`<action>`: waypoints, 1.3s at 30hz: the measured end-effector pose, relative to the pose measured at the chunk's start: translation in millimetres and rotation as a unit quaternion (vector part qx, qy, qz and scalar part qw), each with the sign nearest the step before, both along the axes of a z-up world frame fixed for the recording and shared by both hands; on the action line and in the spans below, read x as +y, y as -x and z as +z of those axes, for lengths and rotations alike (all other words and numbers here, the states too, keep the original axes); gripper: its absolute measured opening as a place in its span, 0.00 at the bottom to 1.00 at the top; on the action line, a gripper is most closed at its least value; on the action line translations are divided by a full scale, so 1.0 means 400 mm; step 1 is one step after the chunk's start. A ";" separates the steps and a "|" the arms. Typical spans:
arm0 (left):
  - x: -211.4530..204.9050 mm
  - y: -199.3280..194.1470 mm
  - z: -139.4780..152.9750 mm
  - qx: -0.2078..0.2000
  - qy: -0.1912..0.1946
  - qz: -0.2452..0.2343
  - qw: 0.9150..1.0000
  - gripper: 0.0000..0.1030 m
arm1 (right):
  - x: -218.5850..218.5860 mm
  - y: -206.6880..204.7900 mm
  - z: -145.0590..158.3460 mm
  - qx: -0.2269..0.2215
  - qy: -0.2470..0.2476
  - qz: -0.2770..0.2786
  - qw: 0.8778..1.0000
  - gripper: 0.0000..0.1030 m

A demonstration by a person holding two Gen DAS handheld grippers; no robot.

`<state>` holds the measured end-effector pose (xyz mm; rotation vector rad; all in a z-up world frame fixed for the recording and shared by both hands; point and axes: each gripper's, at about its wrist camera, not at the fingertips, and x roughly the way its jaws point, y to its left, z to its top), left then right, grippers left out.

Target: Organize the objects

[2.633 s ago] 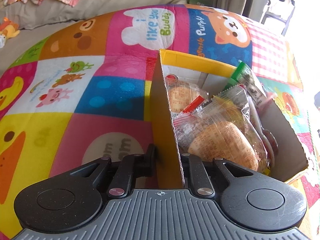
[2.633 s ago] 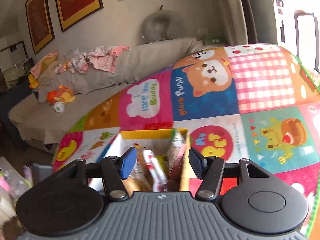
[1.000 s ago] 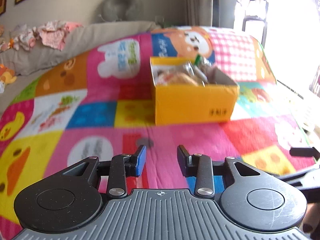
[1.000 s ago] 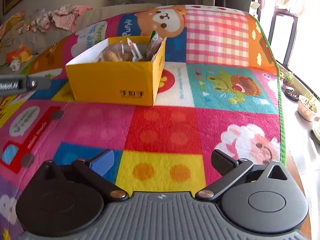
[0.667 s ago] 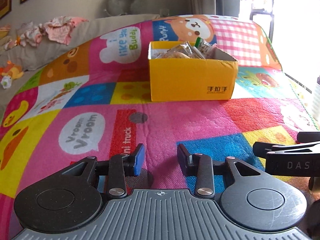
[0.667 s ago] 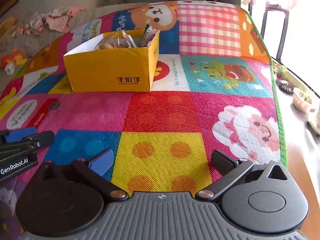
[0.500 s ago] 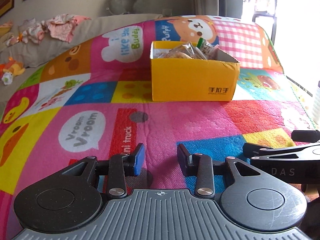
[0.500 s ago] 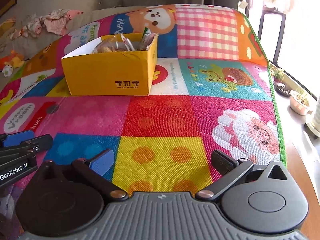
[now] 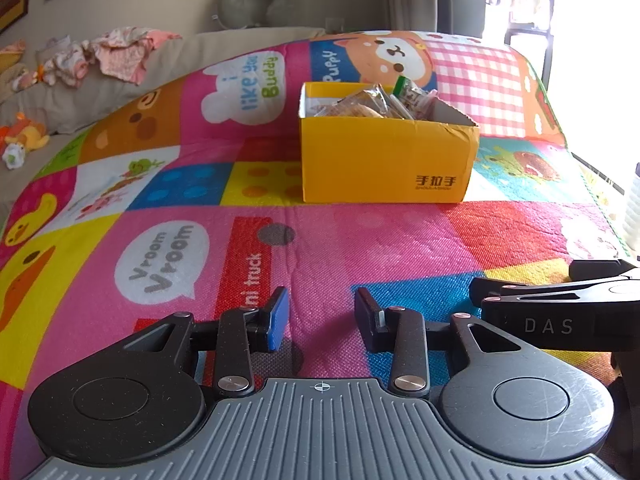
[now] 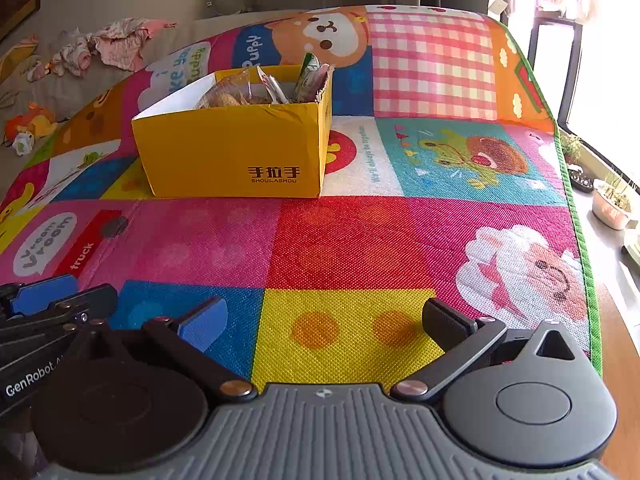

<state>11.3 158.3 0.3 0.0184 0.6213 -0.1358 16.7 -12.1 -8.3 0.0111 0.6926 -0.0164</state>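
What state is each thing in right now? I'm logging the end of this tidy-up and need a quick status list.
yellow box: open-topped, upright on the play mat, untouched.
snack packets: inside the box, some poking above its rim.
left gripper: open, empty, above the mat.
right gripper: wide open, empty, above the mat.
play mat: spread flat; nothing loose seen on it.
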 end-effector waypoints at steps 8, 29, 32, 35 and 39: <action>0.002 -0.004 0.000 0.003 0.010 -0.003 1.000 0.38 | 0.000 0.001 0.001 0.000 0.001 0.000 1.000 1.00; 0.024 -0.010 -0.002 0.005 0.042 -0.003 0.999 0.39 | 0.001 0.001 0.001 0.000 0.001 0.000 1.000 1.00; 0.024 -0.009 -0.002 0.005 0.040 -0.003 0.999 0.39 | 0.001 0.001 0.001 0.000 0.001 0.000 1.000 1.00; 0.023 -0.010 -0.002 0.005 0.041 -0.003 0.999 0.39 | 0.000 0.001 0.001 0.000 0.001 0.000 1.000 1.00; 0.023 -0.010 -0.002 0.005 0.041 -0.003 0.999 0.39 | 0.001 0.001 0.001 0.000 0.001 0.000 1.000 1.00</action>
